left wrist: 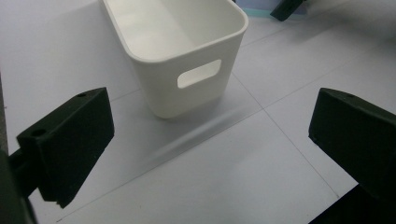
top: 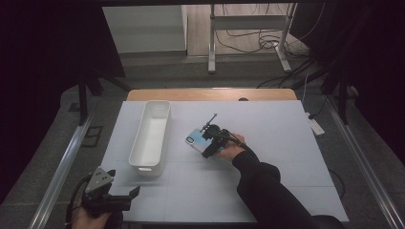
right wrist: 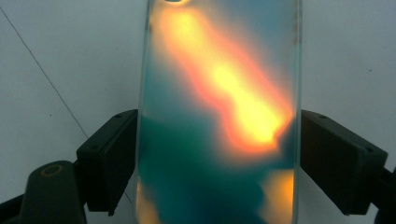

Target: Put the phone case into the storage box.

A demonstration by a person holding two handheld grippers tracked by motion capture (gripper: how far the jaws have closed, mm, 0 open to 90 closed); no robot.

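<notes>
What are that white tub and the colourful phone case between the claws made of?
The white tub looks like moulded plastic with a smooth, matte finish: thin even walls, rounded corners and a cut-out handle slot. The phone case seems to be glossy hard plastic or a rubbery kind, with clear edges and a printed orange-and-teal pattern. The right gripper has both pads against its sides.

On the pale grey table there is one long white plastic bin with one oval handle cutout on its near end. There is one flat phone case with a teal and orange pattern. Two black two-jaw grippers are present, the left gripper and the right gripper. On the far table edge sits one small dark object, perhaps a knob.
</notes>
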